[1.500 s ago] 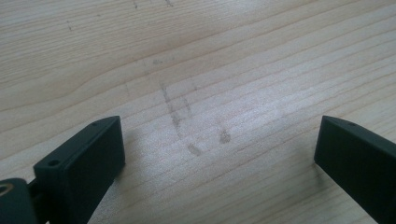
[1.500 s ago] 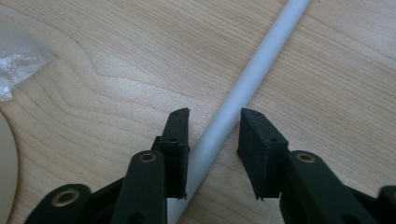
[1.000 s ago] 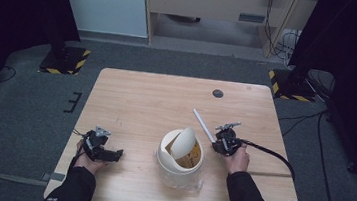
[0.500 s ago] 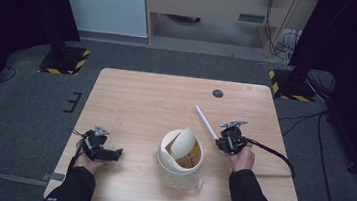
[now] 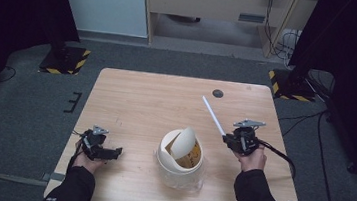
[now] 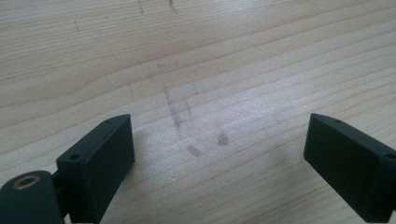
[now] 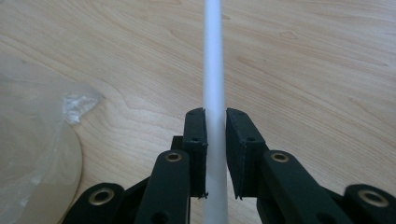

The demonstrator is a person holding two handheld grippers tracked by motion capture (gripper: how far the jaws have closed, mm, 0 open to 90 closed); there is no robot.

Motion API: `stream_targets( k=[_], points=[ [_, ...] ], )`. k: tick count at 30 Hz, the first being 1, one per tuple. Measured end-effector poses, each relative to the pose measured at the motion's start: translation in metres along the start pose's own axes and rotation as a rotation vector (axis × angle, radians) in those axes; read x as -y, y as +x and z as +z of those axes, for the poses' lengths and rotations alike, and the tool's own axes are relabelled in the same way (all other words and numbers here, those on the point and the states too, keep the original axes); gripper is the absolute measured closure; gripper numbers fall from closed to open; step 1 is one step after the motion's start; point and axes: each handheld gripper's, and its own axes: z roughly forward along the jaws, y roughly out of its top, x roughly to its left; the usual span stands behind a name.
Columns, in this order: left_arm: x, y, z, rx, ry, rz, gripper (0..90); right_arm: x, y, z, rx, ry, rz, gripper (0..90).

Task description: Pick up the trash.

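Note:
A cream bin (image 5: 181,155) with a tilted swing lid and a clear plastic liner stands at the table's near middle. To its right, my right gripper (image 5: 226,138) is shut on a long white rod (image 5: 213,115) that slants up and away to the left. In the right gripper view the rod (image 7: 215,60) runs straight up from between the pressed jaws of my right gripper (image 7: 215,114), with the bin's liner (image 7: 32,154) at the left. My left gripper (image 5: 113,151) rests near the front left, its jaws wide apart over bare wood (image 6: 219,135); they have just been closing slightly with nothing between them.
A small dark round disc (image 5: 218,93) lies near the table's (image 5: 141,101) far edge. A black cable (image 5: 281,159) trails from the right gripper toward the right edge. Stands with yellow-black feet (image 5: 65,61) sit on the floor beyond the far corners.
My right gripper has risen and drifted right, away from the bin, carrying the white rod with it. The left hand has stayed where it was.

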Motion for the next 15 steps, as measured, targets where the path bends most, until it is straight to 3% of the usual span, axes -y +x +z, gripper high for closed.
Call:
stream_targets(
  k=[9,15],
  points=[
    [-0.003,-0.002,-0.005,0.017,-0.044,-0.009,8.3,0.002,-0.011,-0.015,-0.027,-0.072,0.048,78.7],
    [-0.008,-0.004,-0.014,0.034,-0.118,-0.012,8.5,-0.002,-0.014,-0.024,-0.032,-0.131,0.055,78.7]
  ],
)
